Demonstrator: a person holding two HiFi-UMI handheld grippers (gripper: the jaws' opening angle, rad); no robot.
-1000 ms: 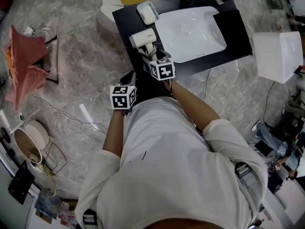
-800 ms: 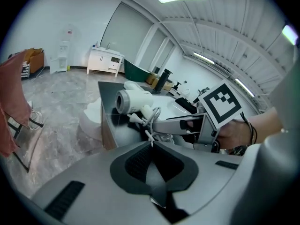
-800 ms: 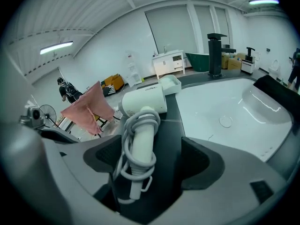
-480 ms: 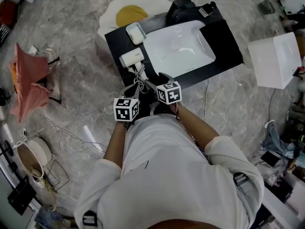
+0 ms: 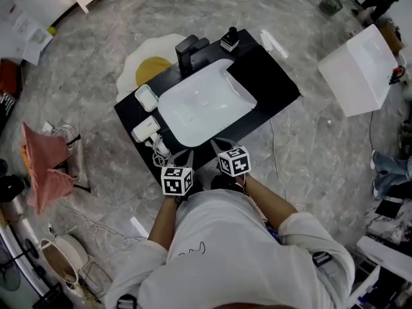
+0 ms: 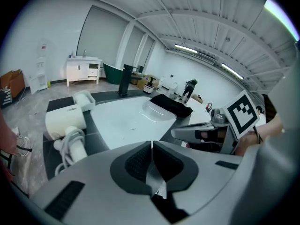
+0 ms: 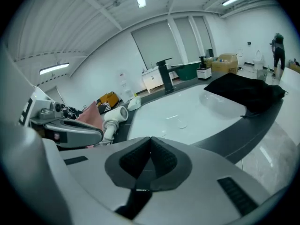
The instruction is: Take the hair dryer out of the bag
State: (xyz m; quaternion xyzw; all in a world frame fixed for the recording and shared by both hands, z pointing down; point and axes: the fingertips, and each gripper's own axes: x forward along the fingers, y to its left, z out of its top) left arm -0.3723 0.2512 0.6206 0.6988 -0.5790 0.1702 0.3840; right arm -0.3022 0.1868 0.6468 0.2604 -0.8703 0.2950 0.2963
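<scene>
The white hair dryer (image 5: 147, 131) lies on the left end of the black counter (image 5: 277, 92), its cord wound round the handle. It also shows in the left gripper view (image 6: 65, 121) and the right gripper view (image 7: 116, 115). The black bag (image 6: 171, 104) lies flat on the counter right of the sink (image 5: 203, 105), and the right gripper view shows the bag (image 7: 246, 93) too. My left gripper (image 5: 185, 156) and right gripper (image 5: 219, 145) hover side by side at the counter's near edge, clear of the dryer. Both are shut on nothing: left gripper (image 6: 152, 144), right gripper (image 7: 150, 141).
A white case (image 5: 146, 96) sits behind the dryer, and a black faucet (image 5: 187, 49) stands at the sink's back. On the floor are an egg-shaped rug (image 5: 151, 66), a pink cloth on a rack (image 5: 45, 172), a white box (image 5: 360, 69) and loose cables (image 5: 84, 227).
Both grippers have drawn back from the hair dryer toward the person. The dryer stays on the counter. The person has stepped back, so the counter looks farther off.
</scene>
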